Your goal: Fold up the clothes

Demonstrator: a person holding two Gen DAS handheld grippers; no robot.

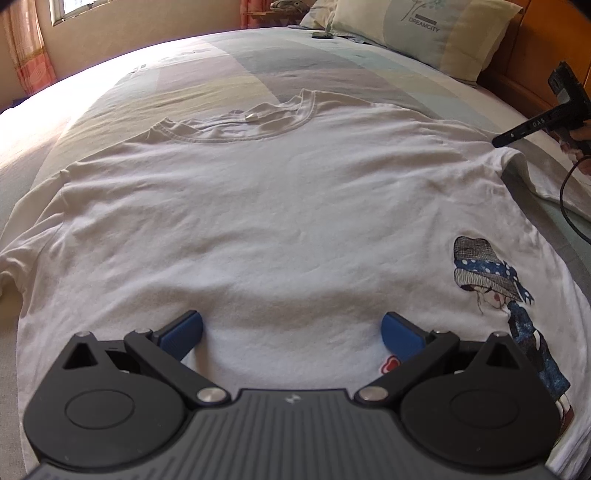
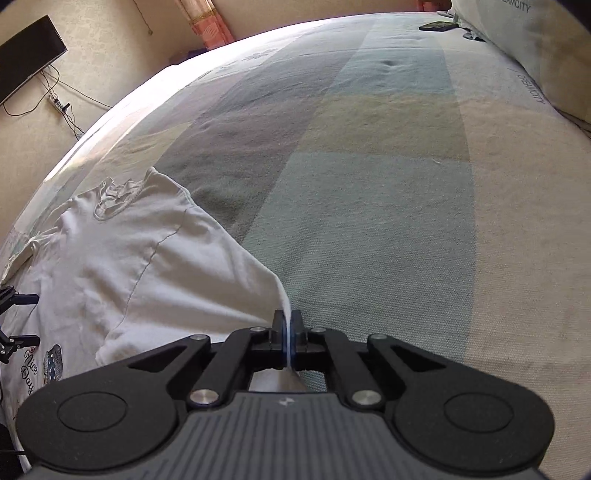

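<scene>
Right gripper (image 2: 287,325) pinches the t-shirt (image 2: 147,258) sleeve (left gripper (image 1: 291,332) agape).

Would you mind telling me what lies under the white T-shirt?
The T-shirt lies spread on the striped bedspread, which shows around its edges. Whatever sits directly beneath the cloth is covered. The right gripper pinches one sleeve edge; the left gripper hovers open above the hem.

The pillow (image 1: 424,33) at the head of the bed bears the printed word "DREAMCITY"; the same word runs along the bedsheet (image 2: 532,90) just beside it. The white T-shirt (image 2: 110,266) carries "Nice Day" in script beside its printed figure.
</scene>
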